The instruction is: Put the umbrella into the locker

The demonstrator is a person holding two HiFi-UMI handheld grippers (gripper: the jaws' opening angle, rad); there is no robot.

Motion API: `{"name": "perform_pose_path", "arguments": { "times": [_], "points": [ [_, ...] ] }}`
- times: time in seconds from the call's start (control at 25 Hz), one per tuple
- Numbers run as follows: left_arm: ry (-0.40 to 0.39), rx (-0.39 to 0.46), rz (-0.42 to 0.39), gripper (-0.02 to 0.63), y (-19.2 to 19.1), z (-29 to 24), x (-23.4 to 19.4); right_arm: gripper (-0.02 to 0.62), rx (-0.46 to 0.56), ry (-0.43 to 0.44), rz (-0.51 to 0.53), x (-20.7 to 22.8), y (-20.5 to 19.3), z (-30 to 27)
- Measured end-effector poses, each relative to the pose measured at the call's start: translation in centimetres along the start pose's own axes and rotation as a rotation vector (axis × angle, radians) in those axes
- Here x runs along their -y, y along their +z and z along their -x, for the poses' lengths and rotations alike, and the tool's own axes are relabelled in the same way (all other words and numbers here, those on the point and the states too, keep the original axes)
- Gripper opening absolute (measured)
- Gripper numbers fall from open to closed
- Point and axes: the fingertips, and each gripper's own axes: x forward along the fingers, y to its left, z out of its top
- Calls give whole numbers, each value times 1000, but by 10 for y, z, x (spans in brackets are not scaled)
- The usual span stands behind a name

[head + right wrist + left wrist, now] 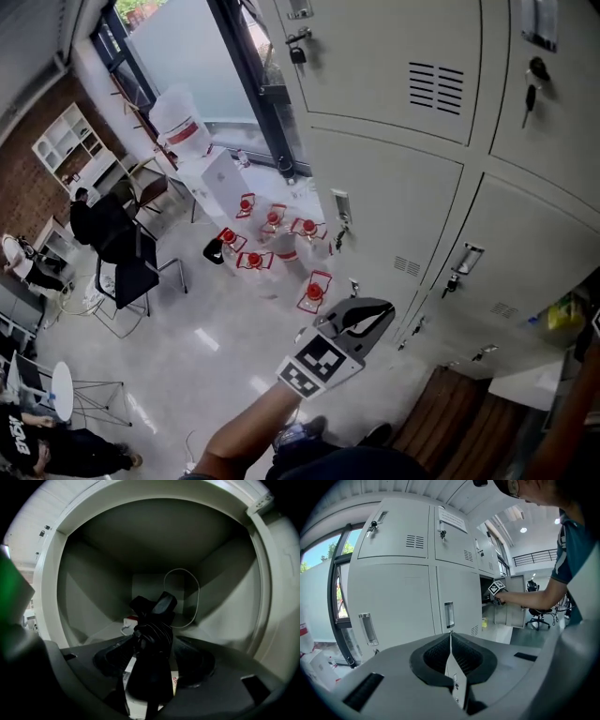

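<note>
Daylight from the tall glass window [178, 47] brightens the head view. Inside the pale grey metal locker [89, 592], dim shadow. Both gripper views bulge, corners black.

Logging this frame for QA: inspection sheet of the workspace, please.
Surface: open locker, grey interior.
Job's things: black folded umbrella inside the open locker, between the right jaws.
Clutter: small white-and-red item behind the umbrella; red-topped items on the room floor.
Grippers: right hand-held gripper open, jaws wide on either side of the umbrella, pads apparently not pressing it; left hand-held gripper shut, nothing between its jaws, facing closed doors.
Cables: white cable looped at the back of the locker.
Surroundings: closed grey lockers, black chair, window, people at the room's edge.
</note>
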Motion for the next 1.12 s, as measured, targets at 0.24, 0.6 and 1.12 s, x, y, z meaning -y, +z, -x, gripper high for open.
{"name": "perform_pose_path", "arguments": {
  "times": [0.24, 0.6, 1.12],
  "points": [
    [5, 4, 1, 28, -6, 4, -7, 250, 47, 27, -12, -10, -3, -11],
    [-13, 24, -12, 28, 0, 6, -5, 250, 57, 20, -14, -11, -10, 21],
    [-1, 91, -30, 28, 7, 48, -5, 212, 215, 30, 30, -47, 6, 149]
  ]
}}
